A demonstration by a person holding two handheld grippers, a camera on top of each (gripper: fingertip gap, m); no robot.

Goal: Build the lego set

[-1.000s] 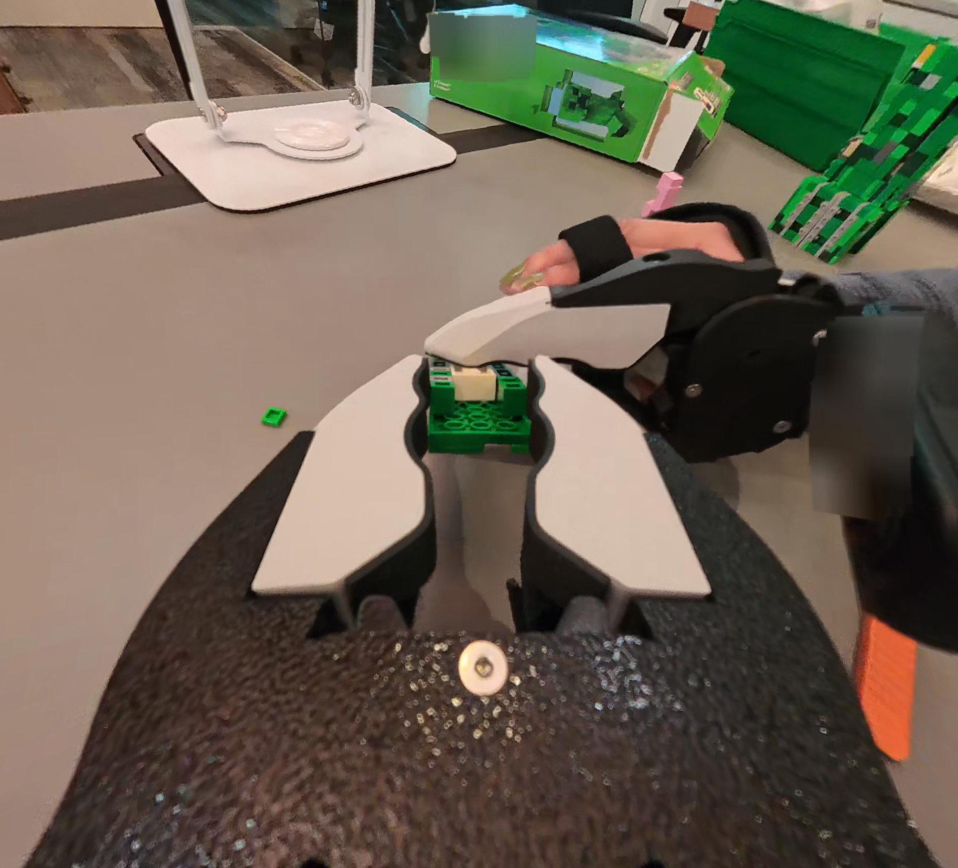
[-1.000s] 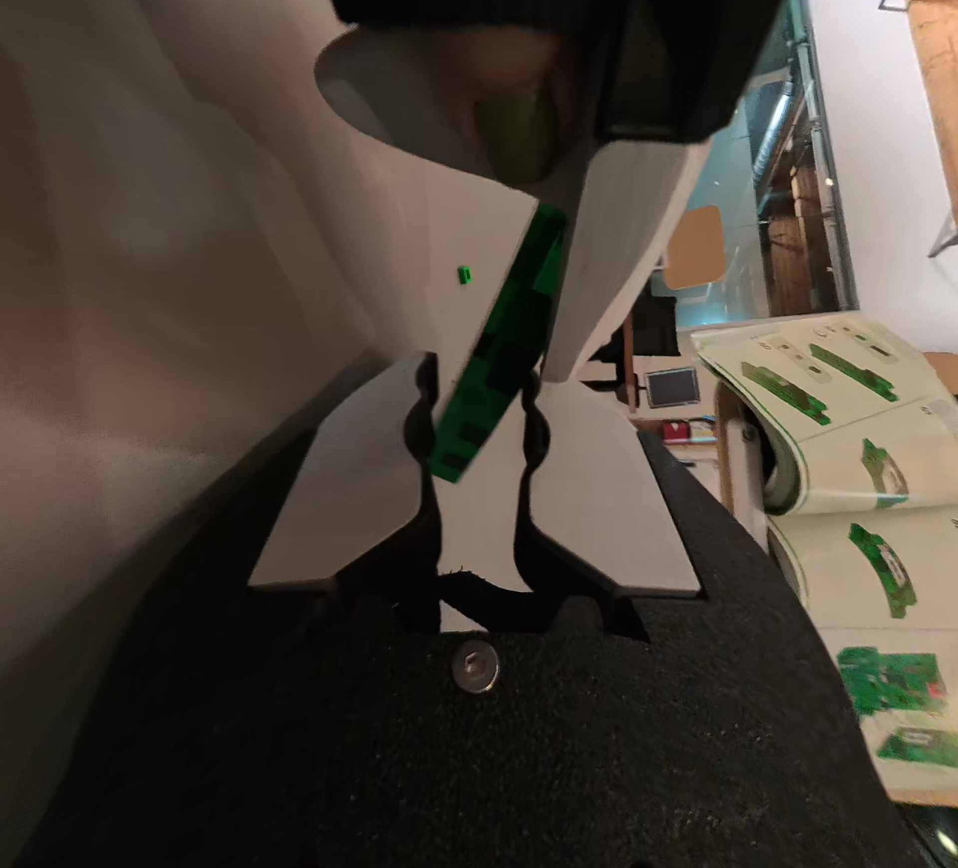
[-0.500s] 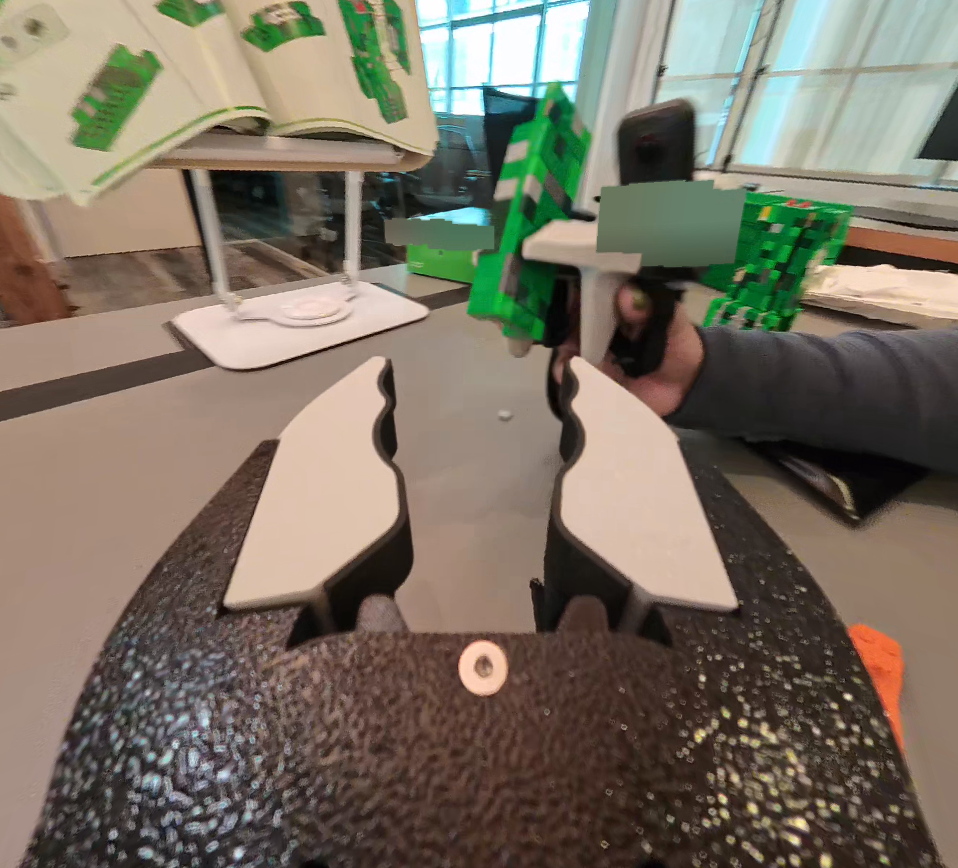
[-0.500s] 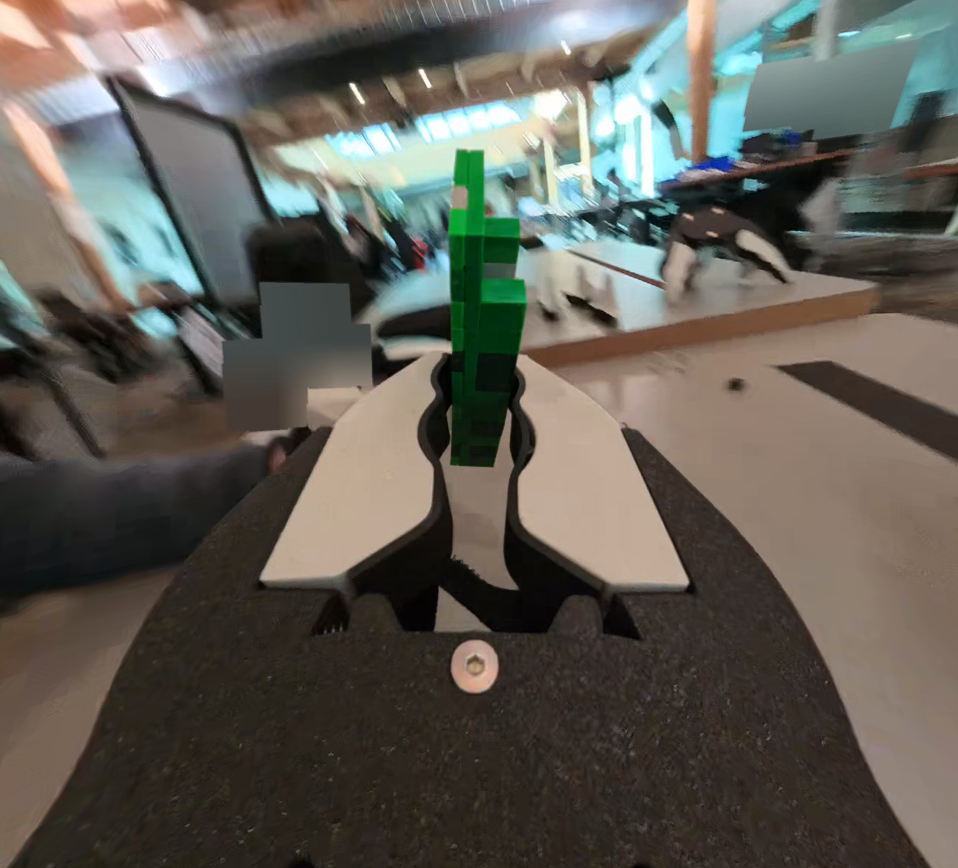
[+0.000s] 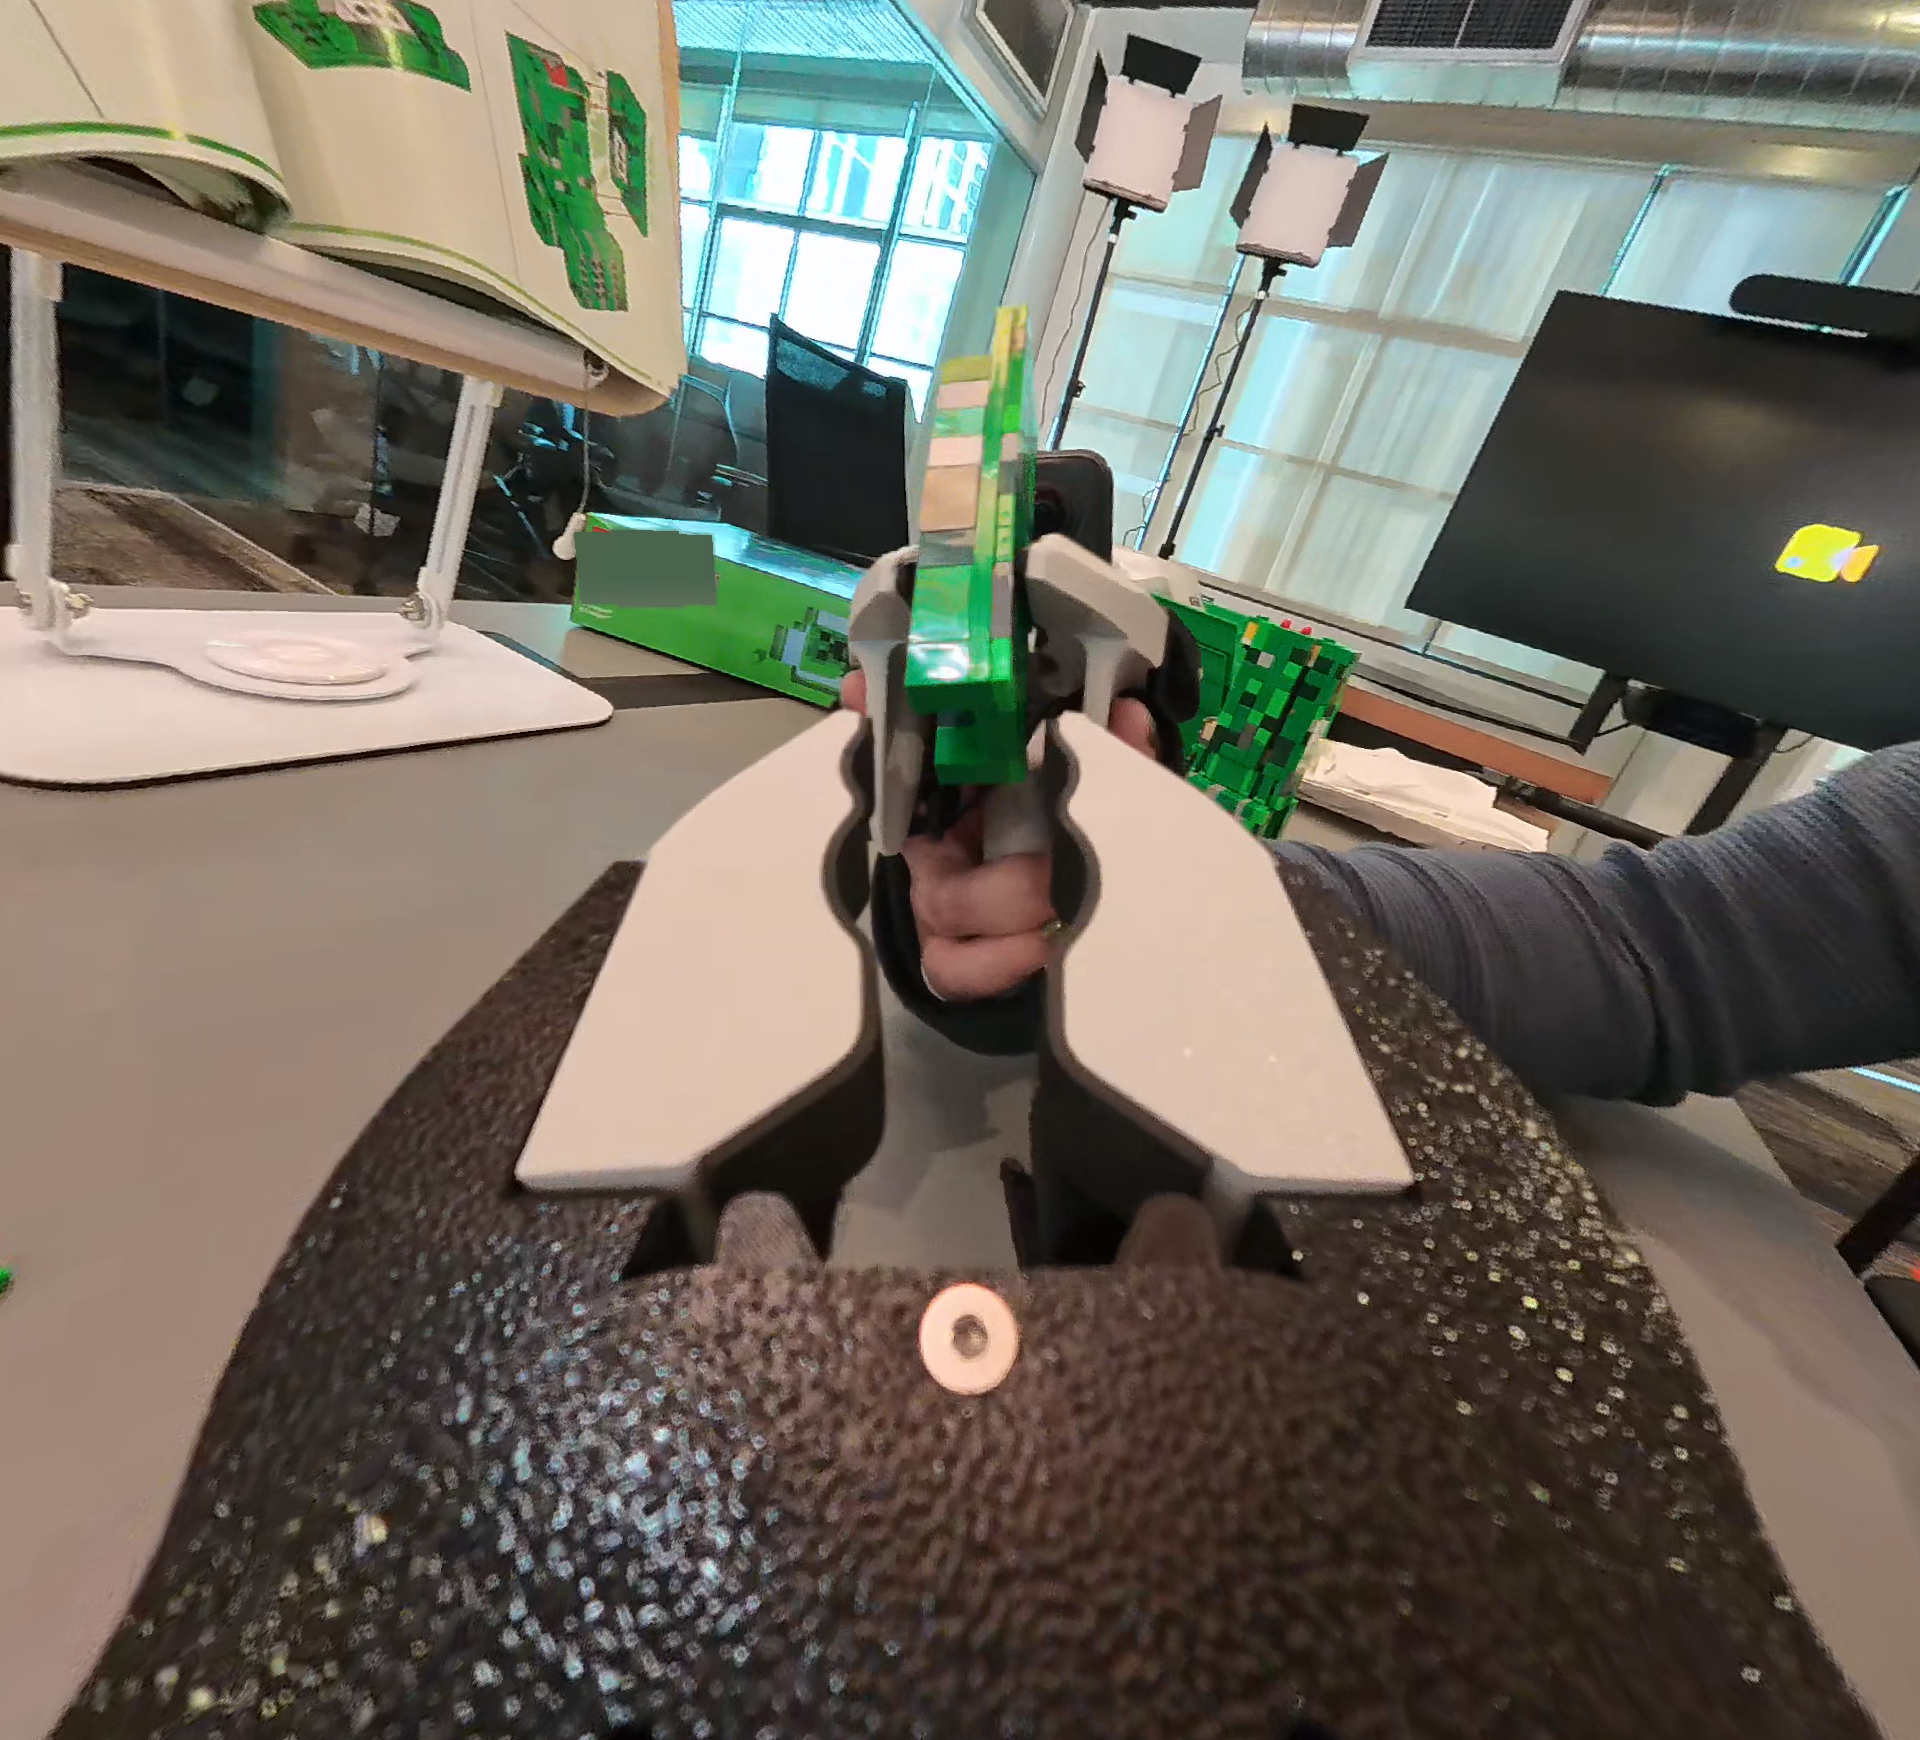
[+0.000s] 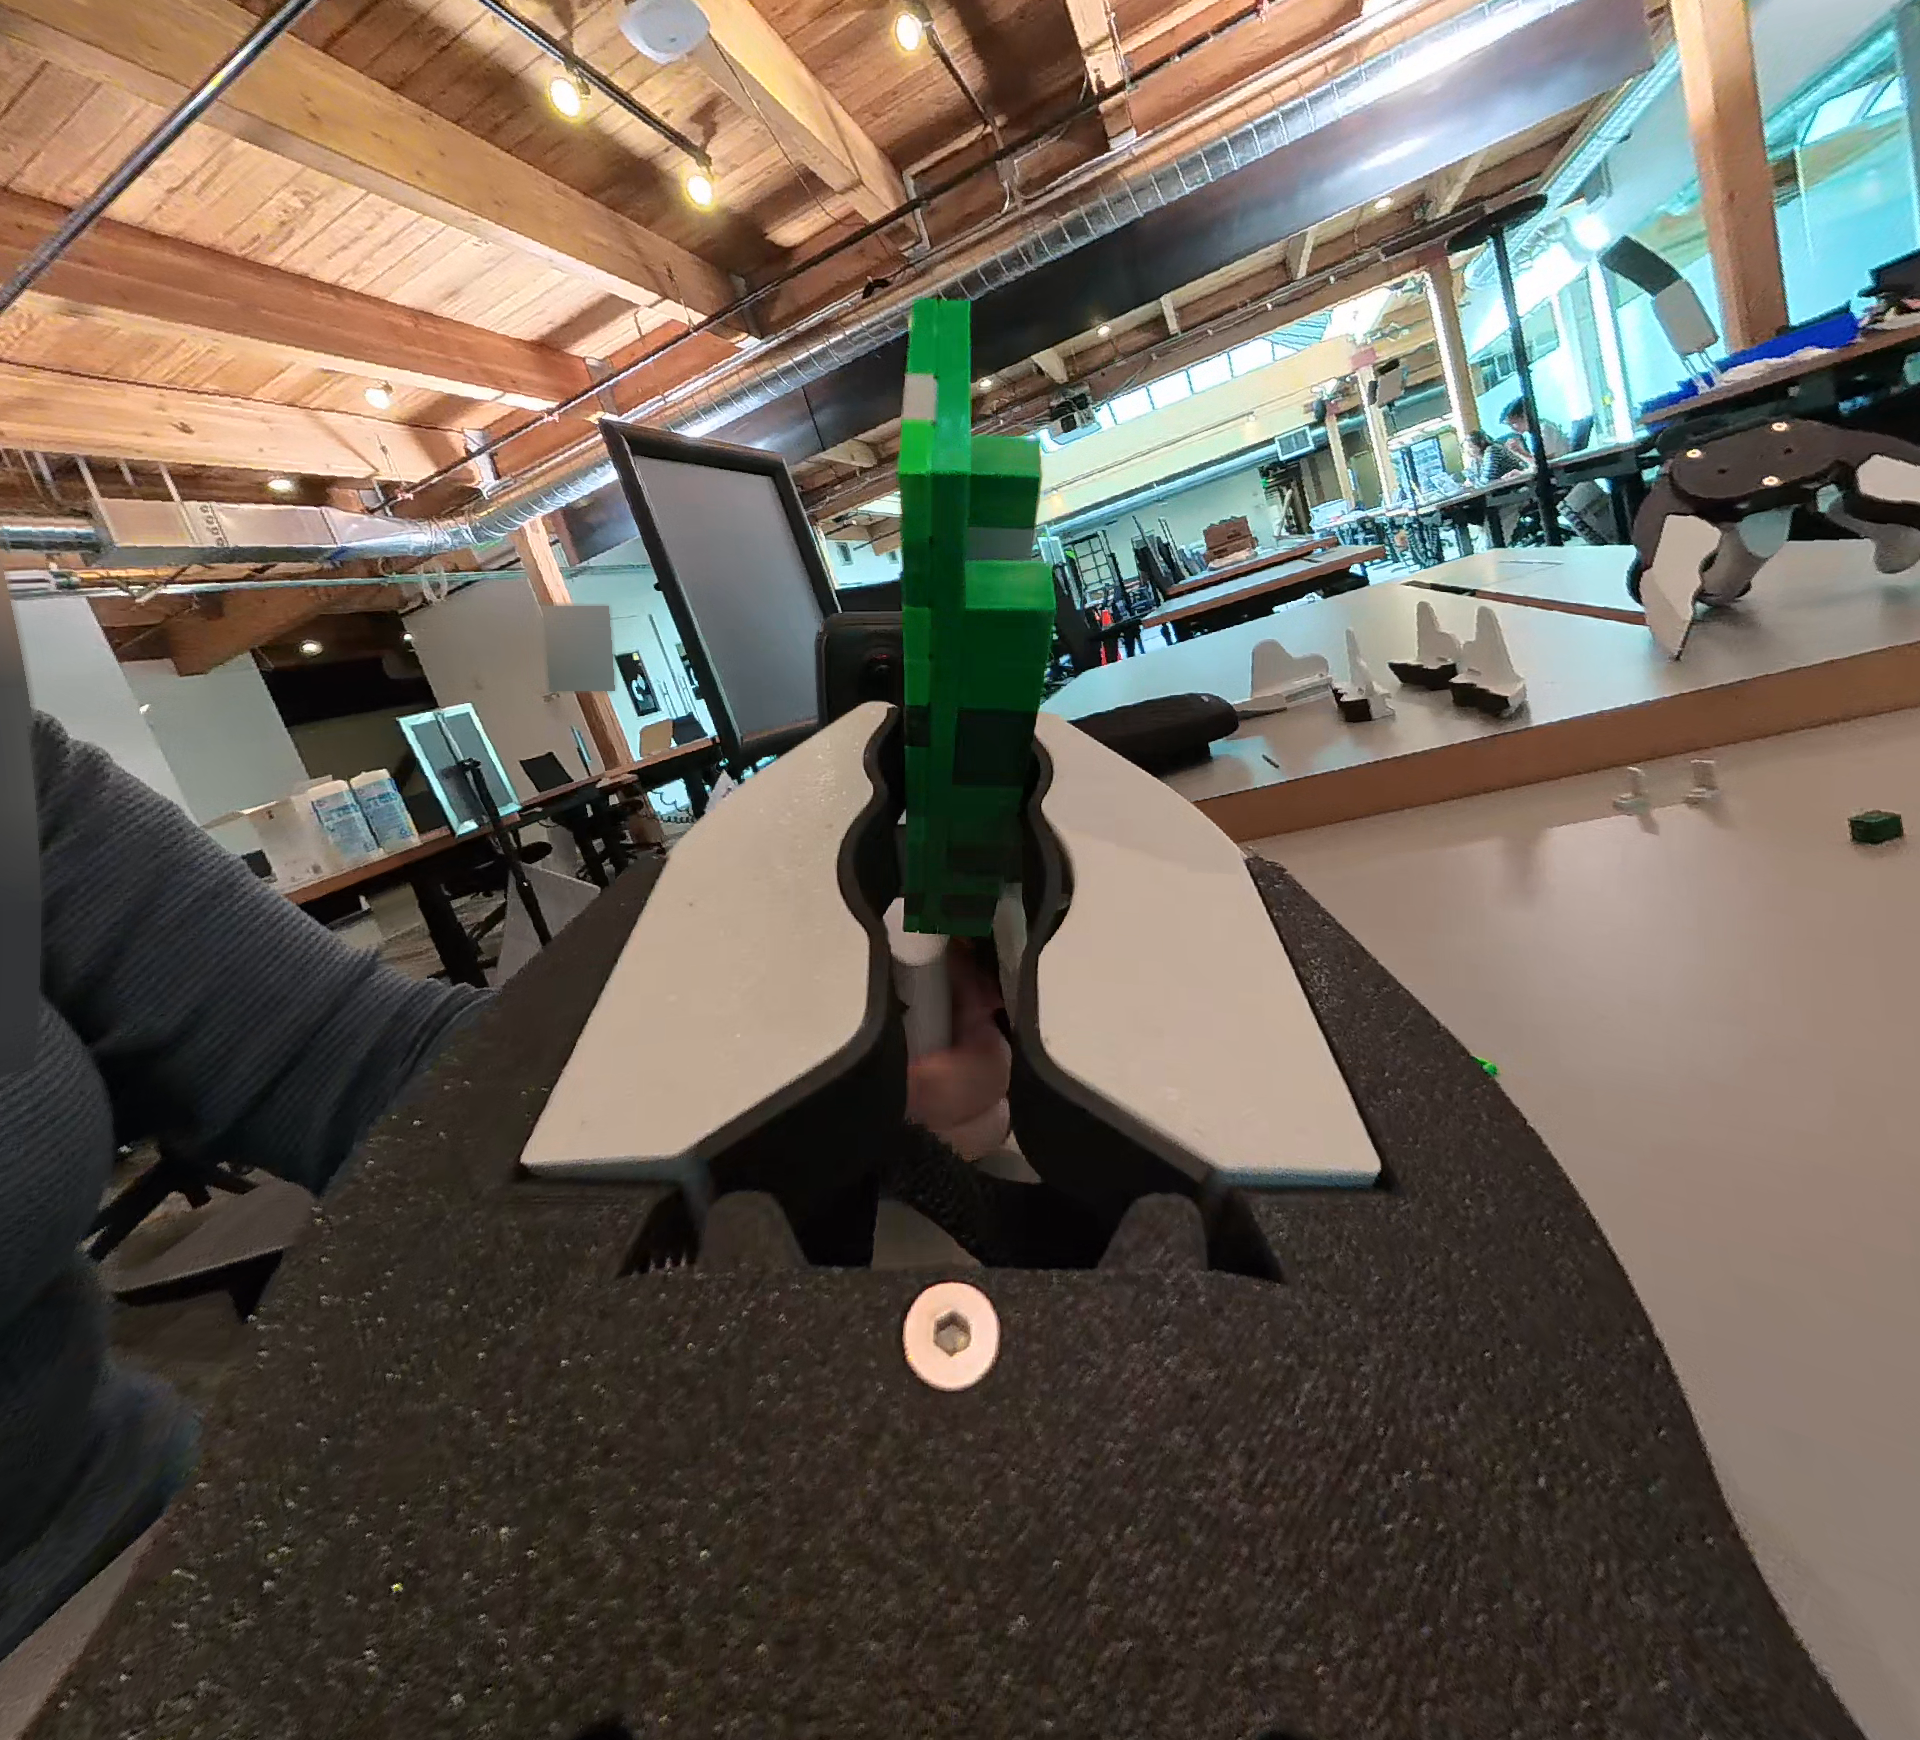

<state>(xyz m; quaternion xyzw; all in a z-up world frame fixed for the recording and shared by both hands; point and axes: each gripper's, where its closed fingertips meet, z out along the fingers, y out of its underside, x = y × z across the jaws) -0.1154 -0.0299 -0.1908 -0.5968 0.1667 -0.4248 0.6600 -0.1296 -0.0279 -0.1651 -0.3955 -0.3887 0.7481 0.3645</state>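
A flat green Lego panel (image 6: 966,651) with grey and dark squares stands upright in the air. My right gripper (image 6: 961,745) is shut on its lower part. In the left wrist view the panel (image 5: 971,547) is edge-on, clamped between the right gripper's fingers (image 5: 1086,620), with a hand below them. My left gripper (image 5: 951,745) faces it head-on. Its jaws are narrowed around the panel's lower end and the right fingers. I cannot tell whether they touch the panel. White fingers (image 6: 923,984) of the left gripper show under the panel in the right wrist view.
An open instruction booklet (image 5: 343,80) rests on a white stand (image 5: 291,703) at the left. A green box (image 5: 748,620) and a built green Lego figure (image 5: 1262,724) stand behind. A small dark green piece (image 6: 1875,825) lies on the table at the right. A sleeve (image 5: 1558,942) crosses the right side. My left and right fingertips are right by each other.
My left gripper let go of the green build on the table, rose, opened, then narrowed around the panel's lower end. My right gripper lifted the panel and turned it upright.
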